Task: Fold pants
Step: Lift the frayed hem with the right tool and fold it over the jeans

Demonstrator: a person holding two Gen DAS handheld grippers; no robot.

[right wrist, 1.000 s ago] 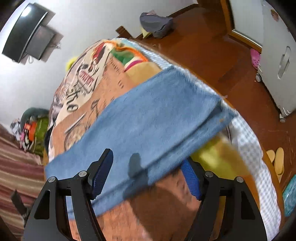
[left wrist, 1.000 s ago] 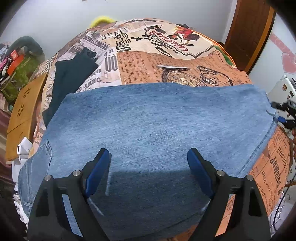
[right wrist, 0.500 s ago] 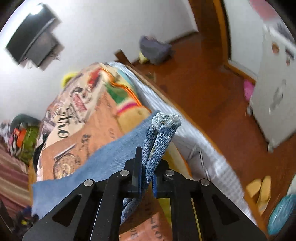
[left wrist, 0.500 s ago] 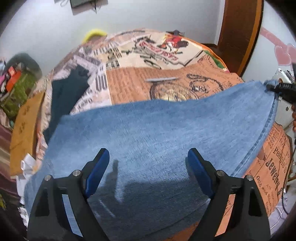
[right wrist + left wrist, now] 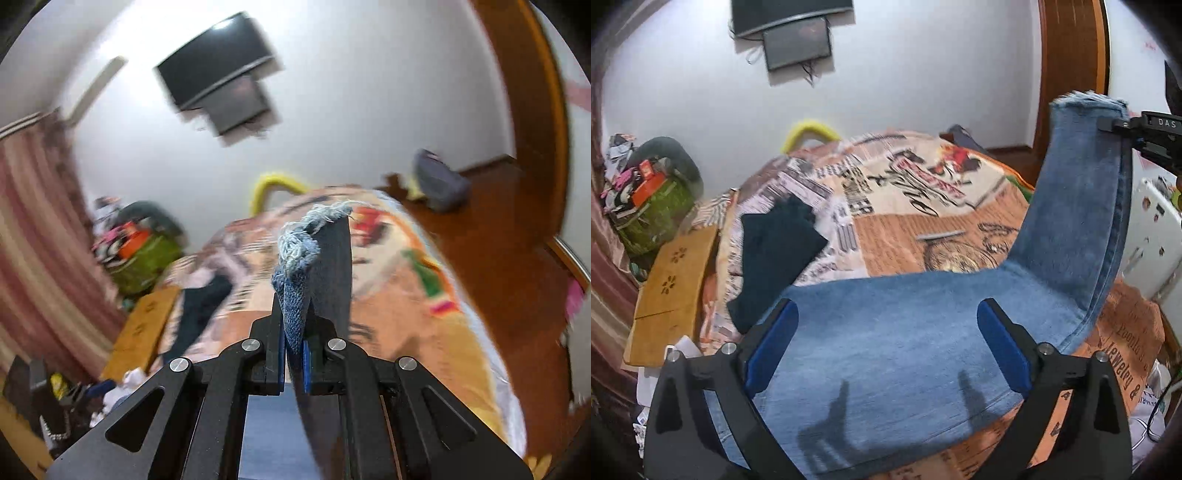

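Blue denim pants point(image 5: 905, 332) lie across the printed bedspread point(image 5: 905, 206). Their leg end point(image 5: 1086, 155) is lifted high at the right, pinched by my right gripper point(image 5: 1126, 127). In the right wrist view that gripper point(image 5: 294, 354) is shut on the frayed hem point(image 5: 295, 251), which sticks up between the blue pads. My left gripper point(image 5: 886, 347) hovers above the flat part of the pants. Its jaws are opening wide and nothing is between them, only denim underneath.
A dark folded garment point(image 5: 775, 251) lies on the bed at the left. A wooden board point(image 5: 672, 288) and a green bag of clutter point(image 5: 653, 210) sit beyond the left edge. A screen point(image 5: 790, 33) hangs on the wall; a door point(image 5: 1071, 74) and a white appliance point(image 5: 1156, 236) stand to the right.
The right gripper closed on the pants' hem and lifted it high off the bed. The left gripper rose and tilted up, so more of the room shows.
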